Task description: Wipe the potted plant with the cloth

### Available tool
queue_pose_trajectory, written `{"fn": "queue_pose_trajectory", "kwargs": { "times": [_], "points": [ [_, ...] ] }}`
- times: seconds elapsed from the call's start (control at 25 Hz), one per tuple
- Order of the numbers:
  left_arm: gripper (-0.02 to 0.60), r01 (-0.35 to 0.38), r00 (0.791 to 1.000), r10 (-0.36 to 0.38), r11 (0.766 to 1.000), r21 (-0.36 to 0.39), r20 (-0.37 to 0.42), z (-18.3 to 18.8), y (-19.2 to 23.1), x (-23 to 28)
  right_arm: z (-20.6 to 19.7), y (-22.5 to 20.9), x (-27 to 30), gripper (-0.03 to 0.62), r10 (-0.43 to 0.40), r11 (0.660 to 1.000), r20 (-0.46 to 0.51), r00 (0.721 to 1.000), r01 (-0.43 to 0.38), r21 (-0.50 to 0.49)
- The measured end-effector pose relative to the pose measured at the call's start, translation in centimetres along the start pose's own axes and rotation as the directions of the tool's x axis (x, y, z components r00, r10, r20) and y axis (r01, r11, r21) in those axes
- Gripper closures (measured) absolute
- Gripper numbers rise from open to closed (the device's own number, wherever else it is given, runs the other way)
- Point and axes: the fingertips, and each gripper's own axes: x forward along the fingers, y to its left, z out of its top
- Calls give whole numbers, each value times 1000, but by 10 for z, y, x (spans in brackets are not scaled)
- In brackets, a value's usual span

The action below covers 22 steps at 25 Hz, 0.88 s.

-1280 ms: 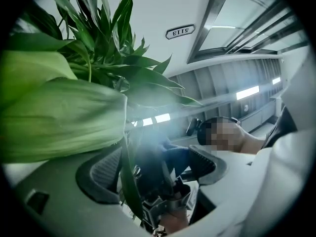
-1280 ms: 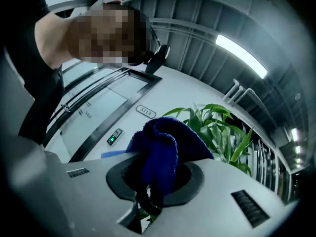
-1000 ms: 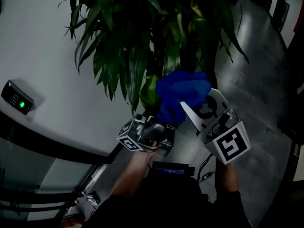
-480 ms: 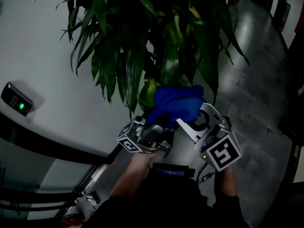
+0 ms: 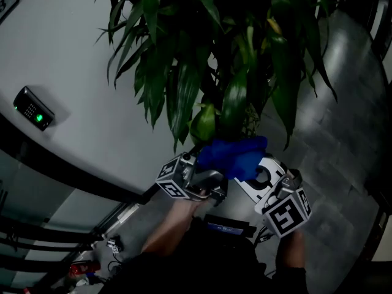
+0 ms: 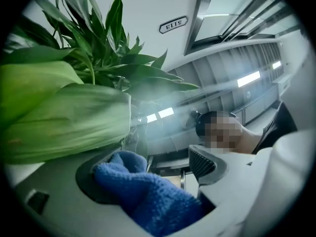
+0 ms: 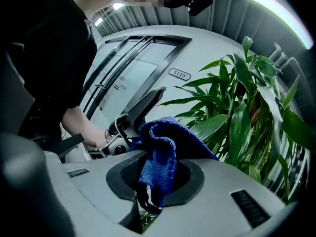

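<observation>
Now lower, cloth (image 5: 231, 155) below the potted plant leaves (image 5: 234, 103)

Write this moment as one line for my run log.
right gripper: shut on blue cloth | left gripper: open, cloth between jaws, green leaf beside | potted plant: close ahead

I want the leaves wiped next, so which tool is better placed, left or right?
Right, probably. The right tool is clamped on the blue cloth, close to the leaves; the left tool is open.
</observation>
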Motion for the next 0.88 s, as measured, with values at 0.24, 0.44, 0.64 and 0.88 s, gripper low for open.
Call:
{"fn": "queue_pose_trajectory", "kwargs": {
  "times": [0.24,0.44,0.64,0.88],
  "points": [
    [164,-37,996,44,996,87,-83,-15,-7,-10,-21,30,-7,519,119,993,-64,991,-120,-4],
    [164,-108,978,127,987,116,-165,-32,-5,-38,-52,59,-9,519,201,979,-114,973,-199,33],
    [164,-181,956,195,980,82,-221,-42,-10,-90,-84,101,-4,519,276,958,-182,944,-255,129],
    [164,-189,967,196,980,56,-162,5,-21,-144,-79,117,31,519,223,955,-176,959,-179,237]
  ]
}}
